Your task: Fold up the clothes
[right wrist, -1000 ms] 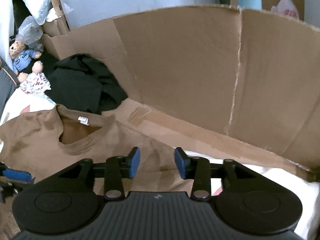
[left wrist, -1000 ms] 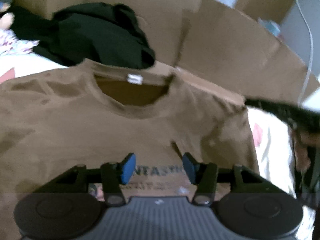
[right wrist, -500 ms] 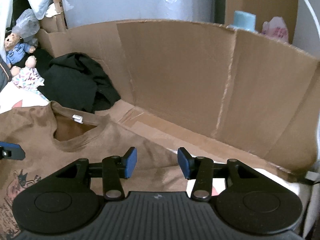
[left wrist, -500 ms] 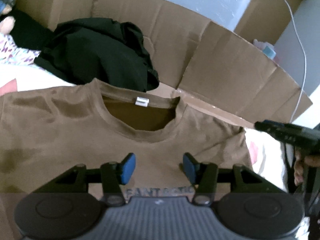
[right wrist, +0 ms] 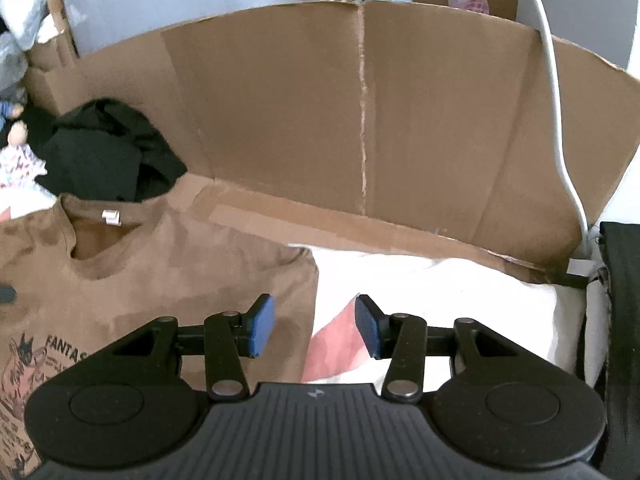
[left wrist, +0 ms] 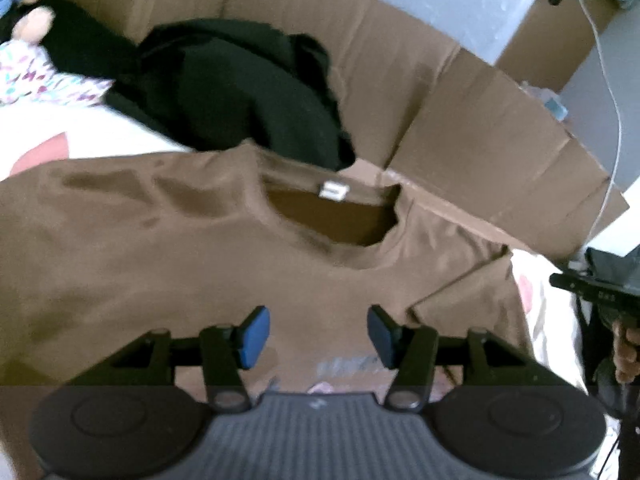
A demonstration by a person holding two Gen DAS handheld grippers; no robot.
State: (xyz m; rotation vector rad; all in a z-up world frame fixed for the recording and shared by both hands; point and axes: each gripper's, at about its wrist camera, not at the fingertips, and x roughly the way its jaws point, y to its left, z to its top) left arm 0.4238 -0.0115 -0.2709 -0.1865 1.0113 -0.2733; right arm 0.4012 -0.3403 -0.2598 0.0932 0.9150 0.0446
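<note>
Hovering both empty, half-open: our left hand-held gripper [left wrist: 316,336] over the brown t-shirt [left wrist: 160,260], right hand-held gripper [right wrist: 315,330] above its sleeve edge.

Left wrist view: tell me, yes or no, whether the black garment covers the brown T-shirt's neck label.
No; the black garment lies bunched behind the collar of the brown T-shirt, and the white neck label shows uncovered.
</note>
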